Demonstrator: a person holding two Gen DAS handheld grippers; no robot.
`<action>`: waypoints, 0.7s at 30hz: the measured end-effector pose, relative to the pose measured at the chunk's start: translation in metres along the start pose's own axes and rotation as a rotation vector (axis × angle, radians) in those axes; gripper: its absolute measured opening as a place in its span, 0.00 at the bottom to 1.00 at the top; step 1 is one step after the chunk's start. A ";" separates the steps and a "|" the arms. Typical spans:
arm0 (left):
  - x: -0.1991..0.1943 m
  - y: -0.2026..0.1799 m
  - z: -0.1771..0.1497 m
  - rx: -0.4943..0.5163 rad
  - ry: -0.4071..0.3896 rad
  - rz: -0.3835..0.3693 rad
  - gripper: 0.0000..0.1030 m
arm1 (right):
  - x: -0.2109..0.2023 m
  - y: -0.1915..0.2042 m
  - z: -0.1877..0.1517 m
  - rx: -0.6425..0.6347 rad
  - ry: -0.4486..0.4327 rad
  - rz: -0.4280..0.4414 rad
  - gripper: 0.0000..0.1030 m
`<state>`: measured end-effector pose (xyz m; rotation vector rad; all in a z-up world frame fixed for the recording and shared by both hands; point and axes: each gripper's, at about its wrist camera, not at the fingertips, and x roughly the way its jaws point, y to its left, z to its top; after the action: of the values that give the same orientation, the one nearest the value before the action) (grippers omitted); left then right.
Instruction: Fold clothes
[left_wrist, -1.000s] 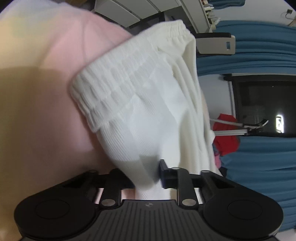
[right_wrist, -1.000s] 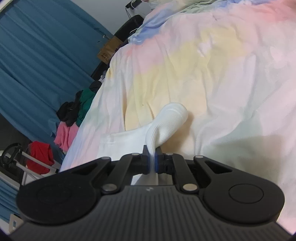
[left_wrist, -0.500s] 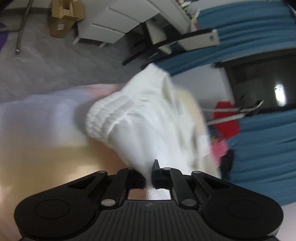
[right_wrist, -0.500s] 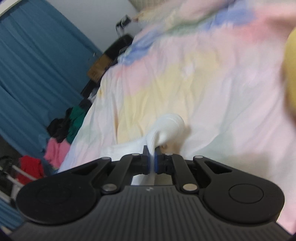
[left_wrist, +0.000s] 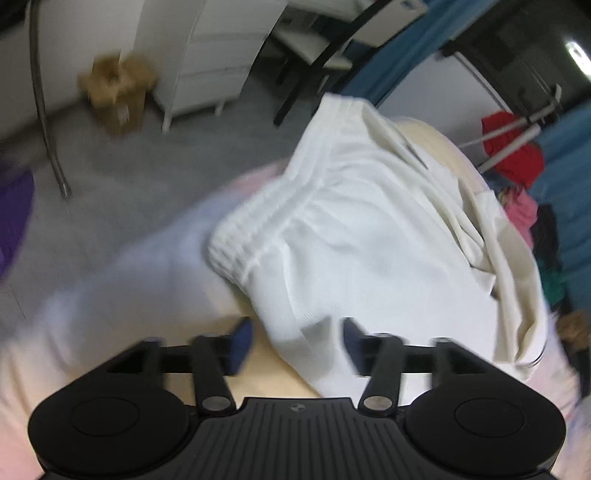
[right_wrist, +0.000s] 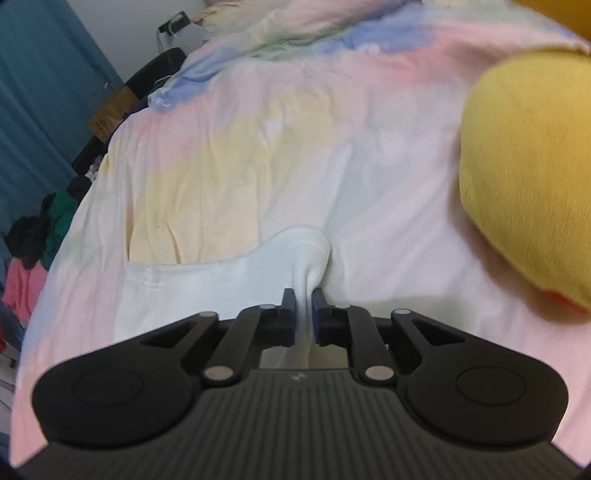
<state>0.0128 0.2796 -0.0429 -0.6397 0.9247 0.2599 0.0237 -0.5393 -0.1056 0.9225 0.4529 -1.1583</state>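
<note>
White ribbed shorts with an elastic waistband lie bunched on the pastel bedspread. My left gripper is open, its fingers apart on either side of the shorts' near edge. In the right wrist view the same white shorts lie on the bedspread. My right gripper is shut on a pinched fold of the shorts, which rises into a hump just ahead of the fingertips.
A yellow plush object lies on the bed to the right. A pile of coloured clothes sits beside the bed at left. White drawers, a cardboard box and a chair stand on the grey floor beyond the bed edge.
My left gripper has opened and let go of the shorts, which have dropped onto the bed. My right gripper stays shut on its fold and has moved towards the yellow plush.
</note>
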 end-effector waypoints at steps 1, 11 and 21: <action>-0.009 -0.002 -0.003 0.045 -0.036 0.019 0.72 | -0.007 0.004 0.000 -0.014 -0.032 -0.005 0.36; -0.020 -0.124 -0.022 0.391 -0.221 -0.100 0.90 | -0.110 0.060 -0.030 -0.304 -0.290 0.371 0.71; 0.099 -0.335 0.016 0.488 -0.086 -0.258 0.91 | -0.126 0.105 -0.100 -0.573 -0.159 0.573 0.70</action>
<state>0.2391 0.0198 0.0183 -0.2869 0.7739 -0.1666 0.0878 -0.3747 -0.0307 0.4067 0.3306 -0.5220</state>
